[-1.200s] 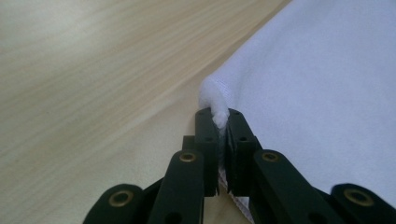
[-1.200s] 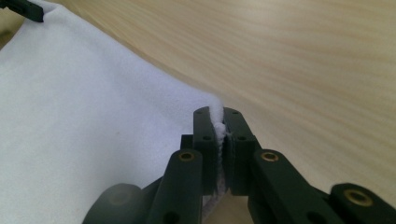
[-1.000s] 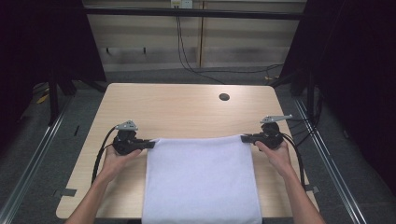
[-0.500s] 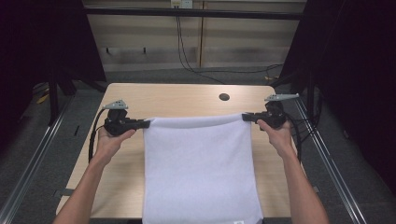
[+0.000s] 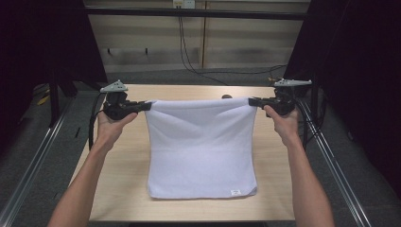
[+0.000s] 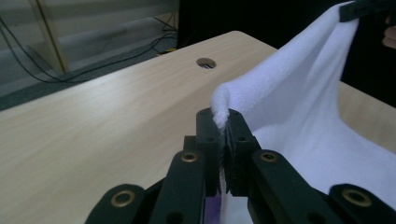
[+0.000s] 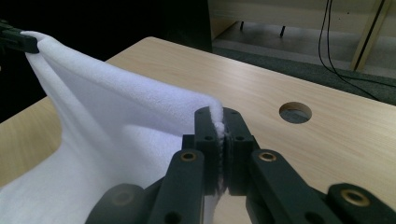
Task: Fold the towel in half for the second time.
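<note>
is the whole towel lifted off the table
No, in the high view the towel hangs from the left gripper and right gripper, while its near edge lies on the table.

A light wooden table [image 5: 118,189] with a round hole [image 7: 295,112] near its far edge. Beyond it, grey floor and black cables [image 5: 189,52] trailing down a pale panelled wall [image 5: 142,42] — dark curtains [image 5: 359,71] on both sides.

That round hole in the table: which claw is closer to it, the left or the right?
The right claw. The hole peeks out just behind the lifted towel, a little to the inside of that claw. The left claw holds the towel's opposite corner, clearly farther away across the towel's width.
</note>
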### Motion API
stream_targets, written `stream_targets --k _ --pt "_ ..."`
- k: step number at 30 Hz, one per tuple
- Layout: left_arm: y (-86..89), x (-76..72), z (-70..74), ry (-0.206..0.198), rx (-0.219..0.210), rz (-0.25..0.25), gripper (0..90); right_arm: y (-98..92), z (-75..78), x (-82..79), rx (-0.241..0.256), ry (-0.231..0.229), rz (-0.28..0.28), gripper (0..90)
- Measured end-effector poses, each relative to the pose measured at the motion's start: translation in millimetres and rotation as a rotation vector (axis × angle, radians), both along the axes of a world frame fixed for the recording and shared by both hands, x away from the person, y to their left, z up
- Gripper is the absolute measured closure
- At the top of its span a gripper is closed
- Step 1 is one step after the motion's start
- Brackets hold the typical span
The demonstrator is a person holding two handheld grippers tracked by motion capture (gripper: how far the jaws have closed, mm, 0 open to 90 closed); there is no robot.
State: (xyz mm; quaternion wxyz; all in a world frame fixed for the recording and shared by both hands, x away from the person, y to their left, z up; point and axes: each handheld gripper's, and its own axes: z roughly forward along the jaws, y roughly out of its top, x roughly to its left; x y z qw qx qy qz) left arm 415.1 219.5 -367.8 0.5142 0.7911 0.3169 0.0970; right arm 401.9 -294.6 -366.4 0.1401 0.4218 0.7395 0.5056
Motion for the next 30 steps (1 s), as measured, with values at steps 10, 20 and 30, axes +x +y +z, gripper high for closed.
stream_targets --k 10,20,30 --pt "14.1 -53.3 -4.1 -0.03 -0.046 -0.041 86.8 -4.0 4.5 -51.1 -0.006 -0.054 0.086 86.3" --pt "14.3 -88.2 -49.1 0.064 -0.017 -0.093 86.7 -3.8 -29.9 -103.0 -0.034 -0.005 0.125 86.1" --pt "19.8 -132.1 -87.2 0.144 0.042 -0.151 85.0 0.9 -78.2 -151.5 -0.076 0.115 0.174 77.7"
